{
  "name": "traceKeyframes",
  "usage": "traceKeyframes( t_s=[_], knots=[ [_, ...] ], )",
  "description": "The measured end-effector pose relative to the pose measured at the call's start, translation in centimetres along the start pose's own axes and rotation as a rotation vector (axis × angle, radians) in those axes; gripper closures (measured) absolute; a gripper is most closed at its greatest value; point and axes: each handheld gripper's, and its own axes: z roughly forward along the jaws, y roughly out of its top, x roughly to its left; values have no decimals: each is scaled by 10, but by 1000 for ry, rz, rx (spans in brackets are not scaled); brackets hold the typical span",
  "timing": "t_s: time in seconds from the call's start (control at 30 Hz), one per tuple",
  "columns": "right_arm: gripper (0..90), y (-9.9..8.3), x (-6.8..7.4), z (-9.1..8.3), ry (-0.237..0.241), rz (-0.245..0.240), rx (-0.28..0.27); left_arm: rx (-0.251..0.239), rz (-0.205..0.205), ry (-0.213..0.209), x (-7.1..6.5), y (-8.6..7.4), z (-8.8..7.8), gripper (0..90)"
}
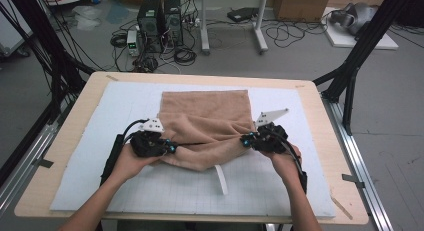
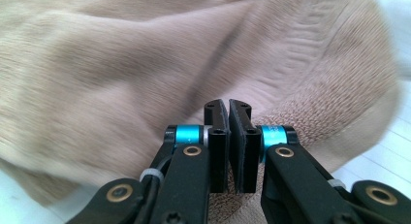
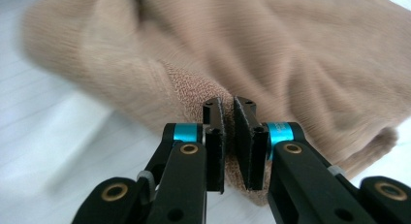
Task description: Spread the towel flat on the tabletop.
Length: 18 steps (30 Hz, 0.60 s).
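Towel (image 1: pixel 205 122) tan, no legible label — left hand-held gripper (image 1: pixel 170 148) and right hand-held gripper (image 1: pixel 246 139) each clamped on its edge.

Looked like a robotics or data-recording lab. Worked at a plywood table (image 1: pixel 70 136) topped with a white gridded mat (image 1: pixel 125 106), framed by black metal struts (image 1: pixel 367 38) and aluminium rails (image 1: pixel 360 161). Stood on a grey concrete floor (image 1: pixel 400 106), with two black computer towers (image 1: pixel 160 21), loose tangled cables (image 1: pixel 290 33), cardboard boxes (image 1: pixel 300 3) and a desk's white legs (image 1: pixel 260 21) behind.
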Motion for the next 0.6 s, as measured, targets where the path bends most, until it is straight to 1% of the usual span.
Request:
traceKeyframes(
  t_s=[0.03,0.1,0.13,0.17,0.2,0.23,0.27,0.3,0.33,0.37,0.43,0.47,0.5,0.57,0.6],
  knots=[
    [829,2,-7,7,-6,33,10,-6,-15,22,5,2,3,862],
    [829,7,-19,21,-30,61,25,-24,-41,75,14,3,11,862],
    [829,8,-23,28,-50,66,43,-25,-63,74,18,3,15,862],
    [829,9,-27,35,-59,72,61,-12,-68,75,21,1,19,862],
    [828,8,-31,42,-52,91,75,13,-79,68,23,-1,25,861],
    [821,6,-34,49,-43,109,91,28,-89,52,25,-3,28,860],
    [812,6,-36,52,-44,116,90,40,-91,41,24,-4,30,858],
    [807,6,-37,53,-44,123,83,43,-82,37,23,-4,29,858],
    [793,6,-36,52,-45,120,82,46,-78,28,21,-4,28,857],
    [763,7,-35,51,-54,107,84,55,-62,18,19,-3,27,855],
    [729,7,-32,45,-66,99,83,52,-47,6,14,-1,21,841],
    [718,7,-30,42,-68,99,78,40,-52,-17,12,-1,18,818],
    [717,8,-28,38,-66,98,69,30,-47,-26,9,0,14,788],
    [716,8,-21,31,-59,78,42,1,-35,-18,4,3,7,710],
    [715,9,-17,27,-57,68,31,-13,-32,-22,3,4,4,702]
  ],
)
